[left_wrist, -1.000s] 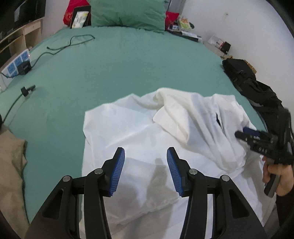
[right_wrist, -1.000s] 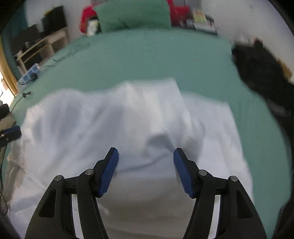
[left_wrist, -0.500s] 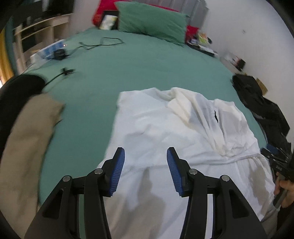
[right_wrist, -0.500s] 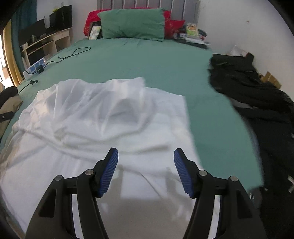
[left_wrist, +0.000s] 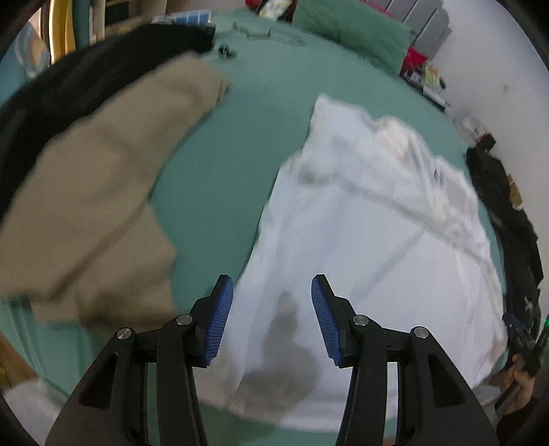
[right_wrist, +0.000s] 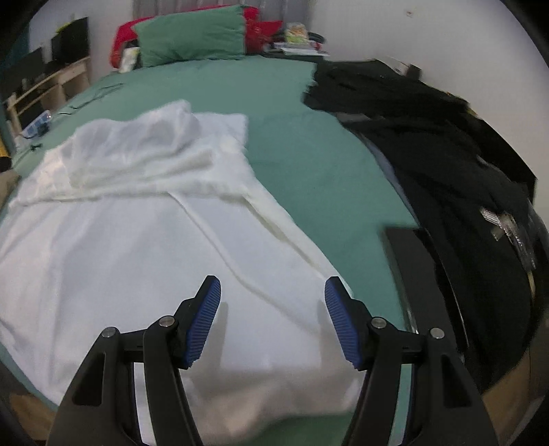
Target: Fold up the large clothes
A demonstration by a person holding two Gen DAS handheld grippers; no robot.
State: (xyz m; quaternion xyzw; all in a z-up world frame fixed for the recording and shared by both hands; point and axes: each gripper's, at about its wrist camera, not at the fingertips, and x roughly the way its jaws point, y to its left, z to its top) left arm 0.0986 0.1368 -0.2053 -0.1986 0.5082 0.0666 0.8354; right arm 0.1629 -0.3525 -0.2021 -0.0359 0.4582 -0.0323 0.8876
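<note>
A large white garment (left_wrist: 370, 247) lies spread on the green bed, its upper part bunched and folded over. It also shows in the right wrist view (right_wrist: 137, 240). My left gripper (left_wrist: 271, 319) is open and empty above the garment's near left edge. My right gripper (right_wrist: 272, 319) is open and empty above the garment's near right corner. The right gripper also shows at the far right edge of the left wrist view (left_wrist: 525, 343), held in a hand.
A tan garment (left_wrist: 96, 192) and a black one (left_wrist: 68, 79) lie left of the white garment. Black clothes (right_wrist: 446, 164) are piled on the bed's right side. A green pillow (right_wrist: 192, 34), cables (left_wrist: 267, 32) and shelves (right_wrist: 44, 85) are at the far end.
Both grippers have drawn back toward the bed's near edge. The left view has swung left, bringing the tan and black garments into view. The right view has shifted toward the garment's right corner.
</note>
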